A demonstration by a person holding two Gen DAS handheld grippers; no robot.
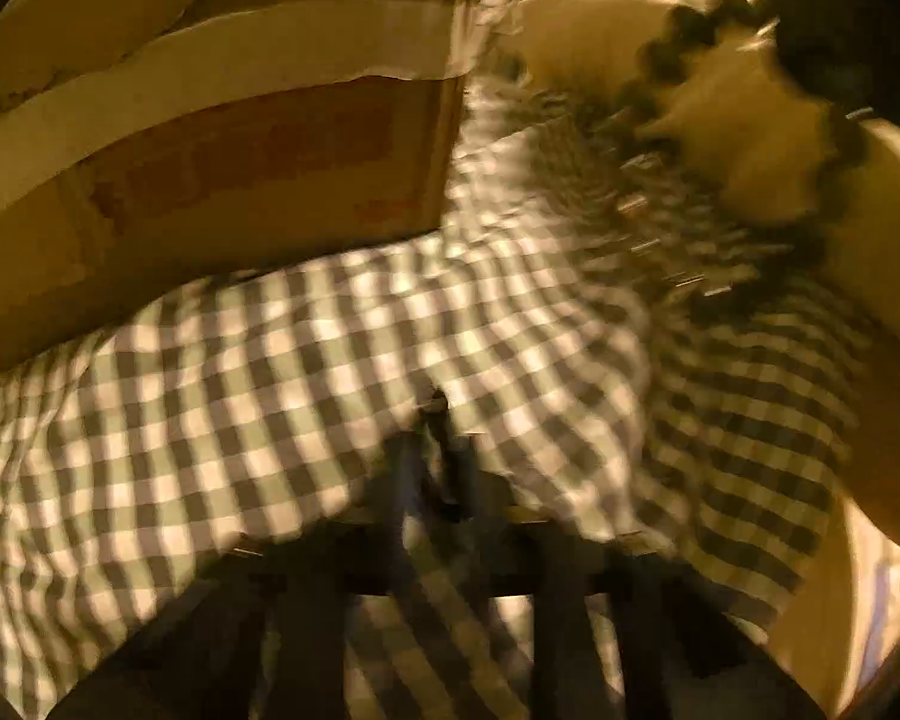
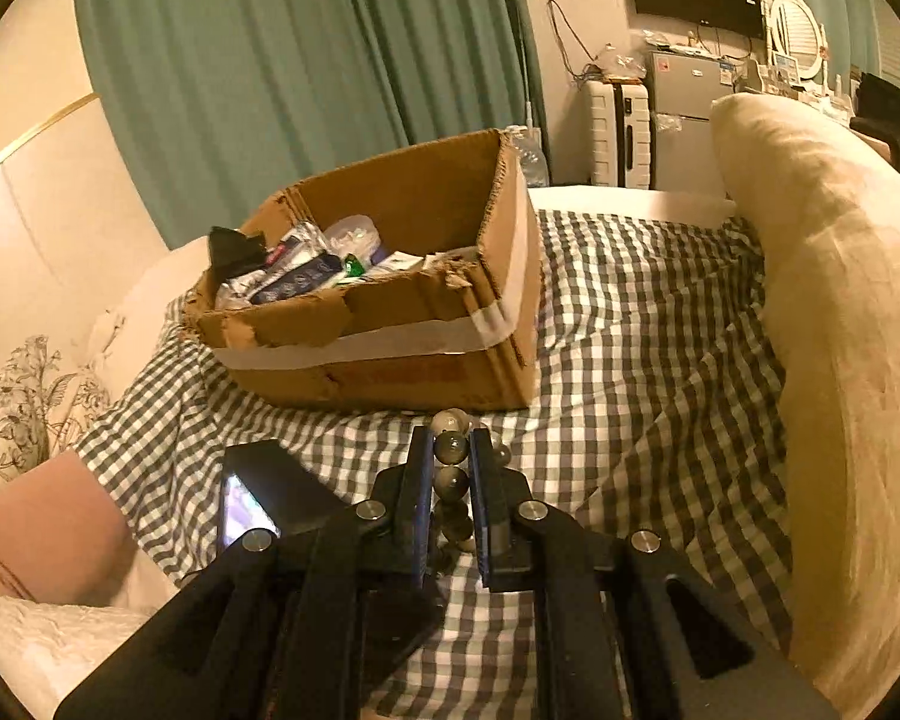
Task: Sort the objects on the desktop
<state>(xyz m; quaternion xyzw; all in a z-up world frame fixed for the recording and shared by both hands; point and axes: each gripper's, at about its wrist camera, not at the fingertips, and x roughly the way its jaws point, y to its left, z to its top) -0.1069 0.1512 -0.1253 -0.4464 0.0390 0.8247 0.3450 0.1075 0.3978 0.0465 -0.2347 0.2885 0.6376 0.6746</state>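
Here, in the blurred left wrist view, the left gripper [image 1: 444,450] hangs low over the checked cloth [image 1: 222,396] beside the cardboard box [image 1: 258,168]; whether its jaws are open cannot be told, and a fast swing could strike the box. In the right wrist view, the right gripper [image 2: 452,468] reaches level toward the box's near side, pinching a bead bracelet [image 2: 452,480] just above the cloth's middle. The loose beads could slip out.
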